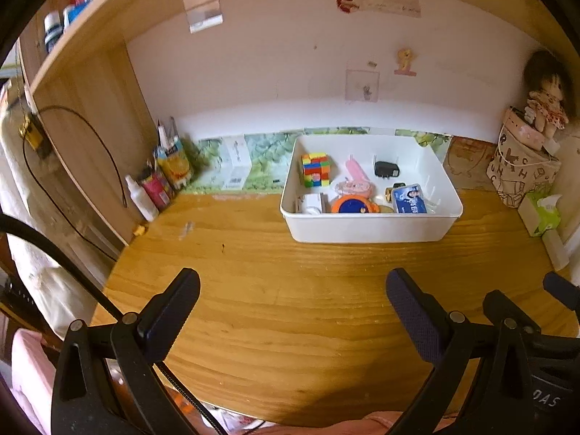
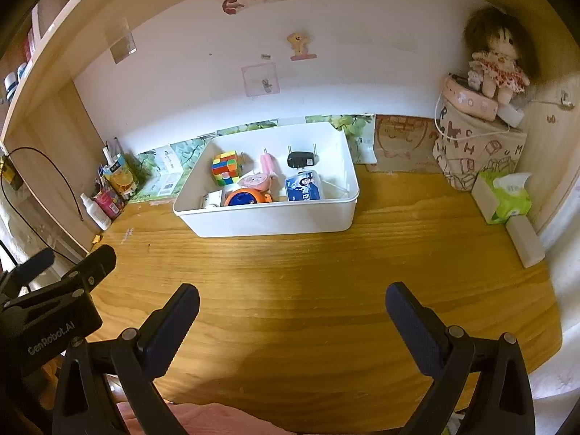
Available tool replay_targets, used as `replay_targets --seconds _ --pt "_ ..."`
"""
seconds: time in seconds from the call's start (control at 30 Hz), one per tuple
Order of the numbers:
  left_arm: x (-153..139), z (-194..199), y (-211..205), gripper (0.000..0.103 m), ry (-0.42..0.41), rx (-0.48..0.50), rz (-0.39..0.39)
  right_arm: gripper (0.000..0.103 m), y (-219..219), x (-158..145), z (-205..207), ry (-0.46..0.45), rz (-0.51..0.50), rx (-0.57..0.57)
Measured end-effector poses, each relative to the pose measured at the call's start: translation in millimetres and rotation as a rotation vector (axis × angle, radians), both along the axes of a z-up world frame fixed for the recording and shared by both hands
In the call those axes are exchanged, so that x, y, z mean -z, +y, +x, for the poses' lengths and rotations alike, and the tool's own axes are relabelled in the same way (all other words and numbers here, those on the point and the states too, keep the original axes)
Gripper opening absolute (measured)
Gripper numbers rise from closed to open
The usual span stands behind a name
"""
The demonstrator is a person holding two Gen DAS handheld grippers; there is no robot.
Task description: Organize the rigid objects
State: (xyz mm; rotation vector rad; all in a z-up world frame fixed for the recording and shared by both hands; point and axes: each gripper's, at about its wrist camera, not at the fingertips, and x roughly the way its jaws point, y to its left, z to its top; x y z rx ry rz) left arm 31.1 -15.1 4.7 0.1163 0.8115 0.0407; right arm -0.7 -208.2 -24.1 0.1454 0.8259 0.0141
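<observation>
Jaws on my left gripper (image 1: 293,291) and right gripper (image 2: 293,306) stood spread wide, holding nothing, above the wooden desk (image 1: 290,290). Rubik's cube (image 1: 316,169), black charger (image 1: 386,169) and blue card (image 1: 409,199) lay inside the white bin (image 1: 362,226)

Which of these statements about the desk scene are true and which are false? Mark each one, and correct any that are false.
1. The colourful puzzle cube lies inside the white bin. True.
2. The left gripper holds the cube. False: its jaws are open and hold nothing.
3. The doll sits at the right, above the patterned bag. True.
4. The black plug adapter lies on the bare desk. False: it is in the bin.
</observation>
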Motion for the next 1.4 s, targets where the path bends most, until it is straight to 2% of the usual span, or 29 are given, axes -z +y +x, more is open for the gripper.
replay_targets --seconds 0.17,1.4 --pt "-6 -5 -6 0.102 -0.049 0.010 0.042 0.103 0 0 0 -0.003 -0.006 0.000" --pt "3 8 -10 0.102 0.009 0.031 0.048 0.103 -1 7 7 0.047 -0.008 0.026"
